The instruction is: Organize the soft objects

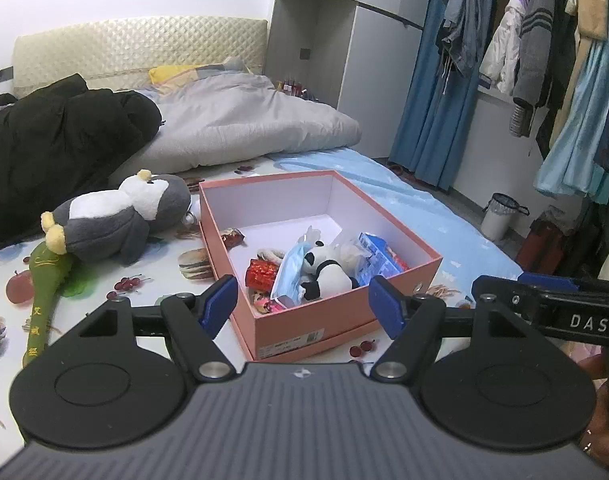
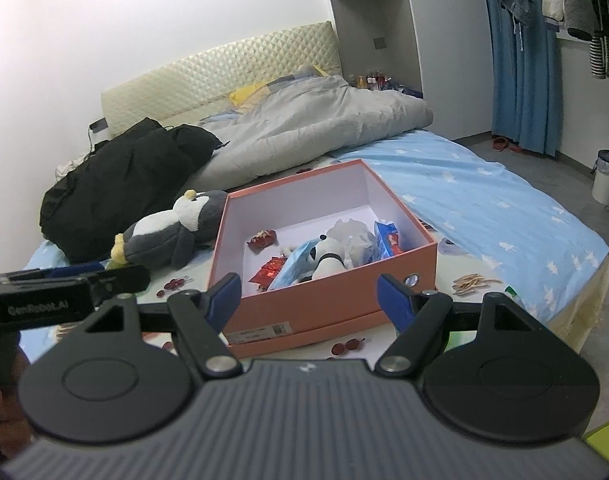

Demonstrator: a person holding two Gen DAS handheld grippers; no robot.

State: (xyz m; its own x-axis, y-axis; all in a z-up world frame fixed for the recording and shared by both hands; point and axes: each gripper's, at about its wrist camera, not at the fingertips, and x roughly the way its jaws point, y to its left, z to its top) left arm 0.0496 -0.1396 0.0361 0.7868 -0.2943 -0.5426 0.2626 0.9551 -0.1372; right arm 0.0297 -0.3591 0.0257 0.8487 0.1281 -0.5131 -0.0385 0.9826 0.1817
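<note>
A pink open box (image 1: 324,322) (image 2: 328,300) sits on the bed. Inside it lie a black-and-white plush (image 1: 328,272) (image 2: 328,256), a blue face mask (image 1: 288,272), red wrappers (image 1: 260,272) and a blue packet (image 1: 378,254). A grey-and-white penguin plush (image 1: 120,216) (image 2: 172,228) lies left of the box, over a green stick-shaped toy (image 1: 44,296). My left gripper (image 1: 304,300) hovers open in front of the box, nothing between its blue pads. My right gripper (image 2: 309,300) is open too, facing the box's near wall. Each gripper shows at the edge of the other's view.
A black jacket (image 1: 52,140) and a grey duvet (image 1: 240,120) lie at the head of the bed. The fruit-print sheet (image 1: 104,304) covers the near part. Hanging clothes (image 1: 544,40), a blue curtain (image 2: 520,60) and a white bin (image 1: 500,216) stand to the right.
</note>
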